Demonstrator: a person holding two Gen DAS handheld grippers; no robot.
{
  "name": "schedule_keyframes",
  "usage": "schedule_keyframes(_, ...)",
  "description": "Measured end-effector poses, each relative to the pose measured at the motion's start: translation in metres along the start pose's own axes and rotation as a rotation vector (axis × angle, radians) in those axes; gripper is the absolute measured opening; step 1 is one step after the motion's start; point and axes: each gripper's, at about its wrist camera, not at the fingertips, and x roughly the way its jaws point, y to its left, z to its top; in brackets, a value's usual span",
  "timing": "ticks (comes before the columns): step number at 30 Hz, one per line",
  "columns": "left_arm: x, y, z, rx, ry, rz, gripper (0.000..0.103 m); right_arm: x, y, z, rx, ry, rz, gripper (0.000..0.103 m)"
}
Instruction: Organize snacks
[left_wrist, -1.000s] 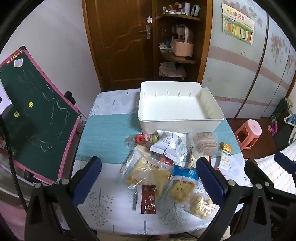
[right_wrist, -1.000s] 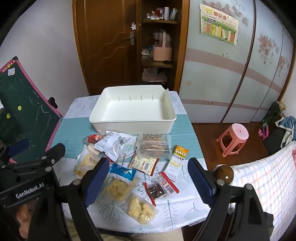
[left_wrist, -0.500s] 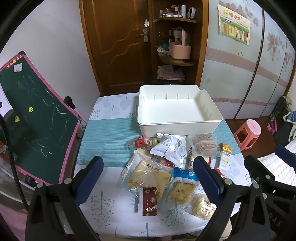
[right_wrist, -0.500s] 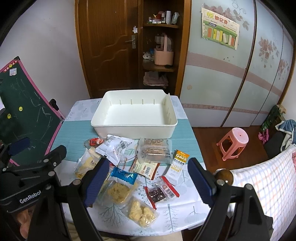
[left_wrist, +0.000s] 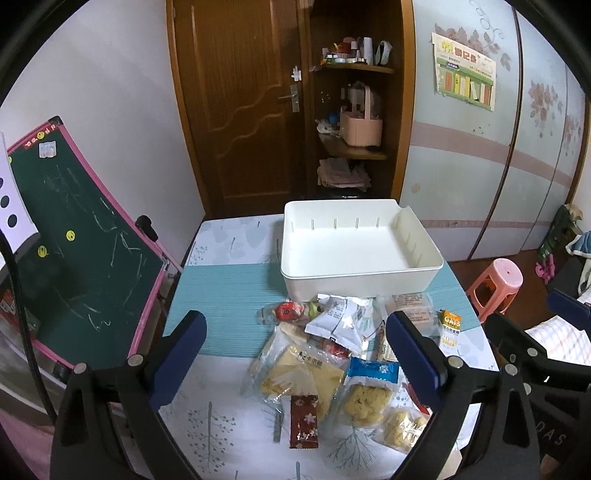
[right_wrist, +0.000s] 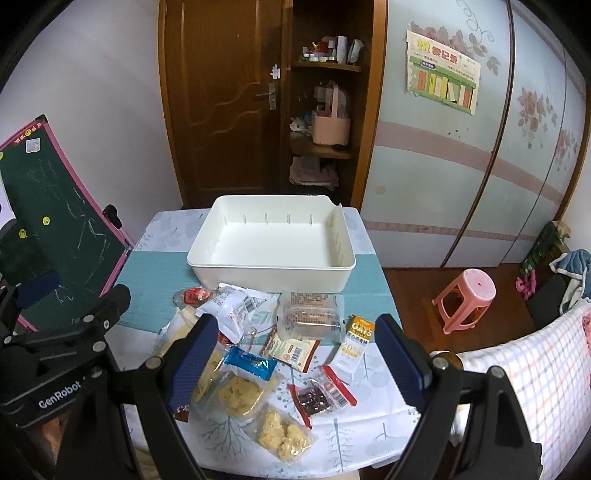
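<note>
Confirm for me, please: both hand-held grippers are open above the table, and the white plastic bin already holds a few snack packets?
Not quite: the white plastic bin is empty, as the right wrist view shows. The snack packets lie on the table in front of it. Both hand-held grippers, left and right, are indeed open.

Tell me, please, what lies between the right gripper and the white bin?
In the right wrist view, a heap of snack packets covers the table between the right gripper and the white bin.
</note>
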Motion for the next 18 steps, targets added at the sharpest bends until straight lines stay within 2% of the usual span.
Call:
schedule_keyframes(8,-0.003,0.004,0.009,0.015,0.042,-0.018,0.097,-0.005,0.002,0.005,-0.008,-0.02,0.004,0.087)
schedule_keyframes(18,-0.005,0.008,0.012,0.022,0.024,-0.035,0.098,-0.01,0.003,0.01,-0.015,-0.049,0.013,0.087)
